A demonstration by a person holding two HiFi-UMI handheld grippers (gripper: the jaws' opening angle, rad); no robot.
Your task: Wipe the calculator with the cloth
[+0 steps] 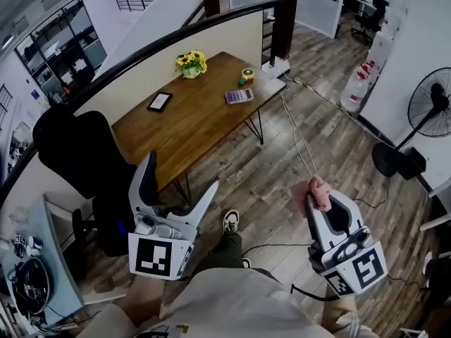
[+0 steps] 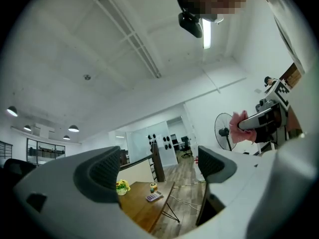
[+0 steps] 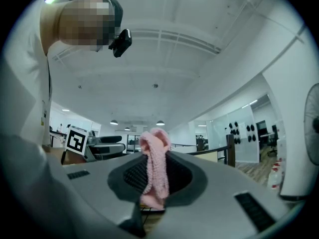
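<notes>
Well short of the surface (image 1: pixel 190 125), my right claw (image 1: pixel 312 200) pinches the cloth (image 1: pixel 319 189); left claw (image 1: pixel 183 173) gapes empty; next, I judge, carry it to the calculator (image 1: pixel 239 96)

The wooden table (image 1: pixel 197 122) bears a calculator (image 1: pixel 239 96), yellow flowers (image 1: pixel 191 64) and a framed card (image 1: pixel 160 102).

Wooden desk (image 1: pixel 197 122) on plank floor (image 1: pixel 282 182), black chair (image 1: pixel 77 153), standing fan (image 1: pixel 431 110).
</notes>
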